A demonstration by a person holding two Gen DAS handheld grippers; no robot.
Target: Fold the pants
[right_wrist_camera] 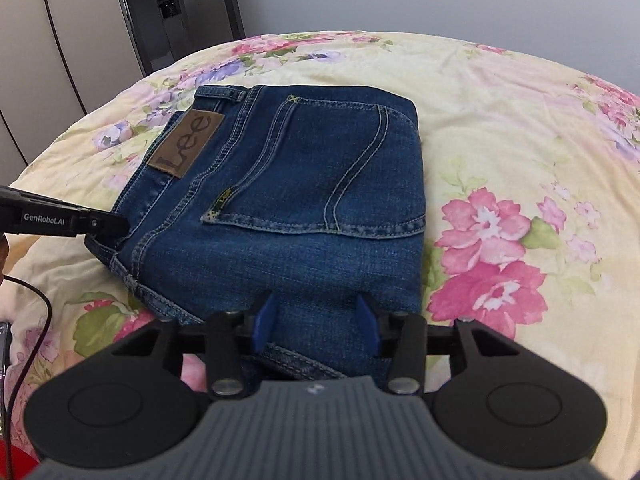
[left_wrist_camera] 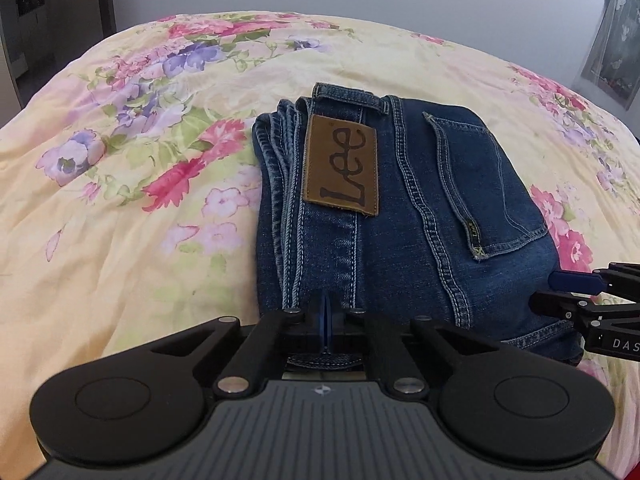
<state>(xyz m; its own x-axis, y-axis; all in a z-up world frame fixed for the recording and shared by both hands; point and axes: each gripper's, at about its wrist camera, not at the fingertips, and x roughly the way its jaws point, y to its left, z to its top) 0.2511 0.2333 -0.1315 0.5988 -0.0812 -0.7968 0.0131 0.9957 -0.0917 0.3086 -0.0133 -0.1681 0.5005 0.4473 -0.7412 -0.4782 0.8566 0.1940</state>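
Note:
Blue jeans point(left_wrist_camera: 400, 220) lie folded into a compact stack on the flowered bedspread point(left_wrist_camera: 140, 240), with the brown leather patch point(left_wrist_camera: 342, 168) and a back pocket facing up. My left gripper point(left_wrist_camera: 326, 320) is shut, its blue pads pressed together over the near edge of the stack; I see no cloth between them. In the right wrist view it point(right_wrist_camera: 116, 224) comes in from the left and meets the jeans point(right_wrist_camera: 300, 200) at their near-left corner. My right gripper point(right_wrist_camera: 316, 320) is open just above the near edge, jaws apart and clear of the denim. It shows too at the stack's right corner point(left_wrist_camera: 560, 294).
The bedspread point(right_wrist_camera: 520, 140) spreads wide on all sides of the jeans. Pale wardrobe doors point(right_wrist_camera: 60, 40) and a dark doorway point(right_wrist_camera: 172, 8) stand beyond the bed. A black cable point(right_wrist_camera: 36, 320) trails at the near left. A poster point(left_wrist_camera: 612, 40) hangs on the far wall.

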